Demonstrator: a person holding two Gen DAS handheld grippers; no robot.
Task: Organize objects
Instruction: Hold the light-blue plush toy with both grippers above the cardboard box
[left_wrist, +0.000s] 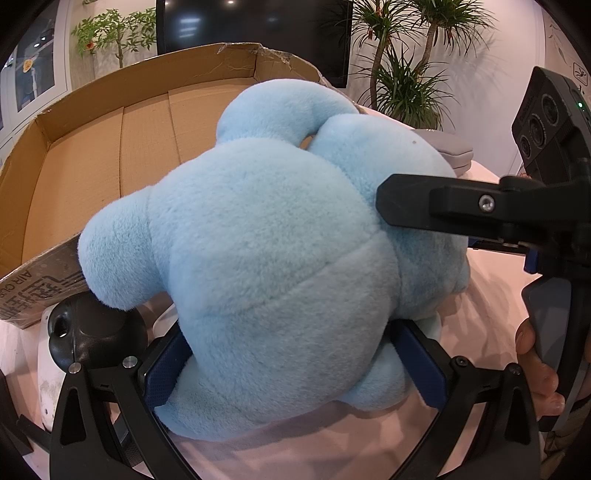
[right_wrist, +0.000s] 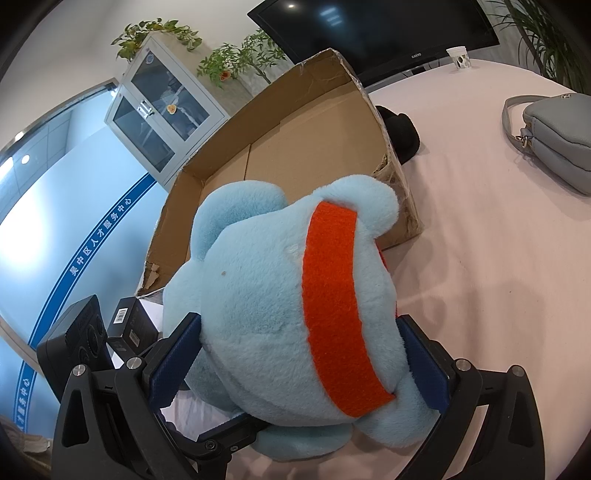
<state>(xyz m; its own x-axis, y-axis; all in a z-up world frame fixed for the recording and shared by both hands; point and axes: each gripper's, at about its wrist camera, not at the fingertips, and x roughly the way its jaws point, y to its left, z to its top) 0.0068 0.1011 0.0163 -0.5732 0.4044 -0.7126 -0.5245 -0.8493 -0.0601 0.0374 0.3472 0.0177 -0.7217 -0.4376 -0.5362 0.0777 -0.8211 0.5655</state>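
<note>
A big light-blue plush toy (left_wrist: 266, 258) fills the left wrist view; my left gripper (left_wrist: 295, 373) is shut on its lower part, blue pads pressing both sides. In the right wrist view the same plush (right_wrist: 258, 302), with an orange band (right_wrist: 332, 295), sits between the pads of my right gripper (right_wrist: 299, 358), which is shut on it. The right gripper's finger (left_wrist: 443, 206) also shows at the plush's right side in the left wrist view. An open, empty cardboard box (left_wrist: 110, 147) lies just behind the plush, also in the right wrist view (right_wrist: 295, 147).
The table has a pink cloth (right_wrist: 480, 258). A grey handbag (right_wrist: 554, 144) lies at the right, a black object (right_wrist: 400, 136) behind the box, a paper cup (right_wrist: 458, 57) far back. Small black boxes (right_wrist: 129, 325) sit at the left. A black round object (left_wrist: 85, 332) is near my left gripper.
</note>
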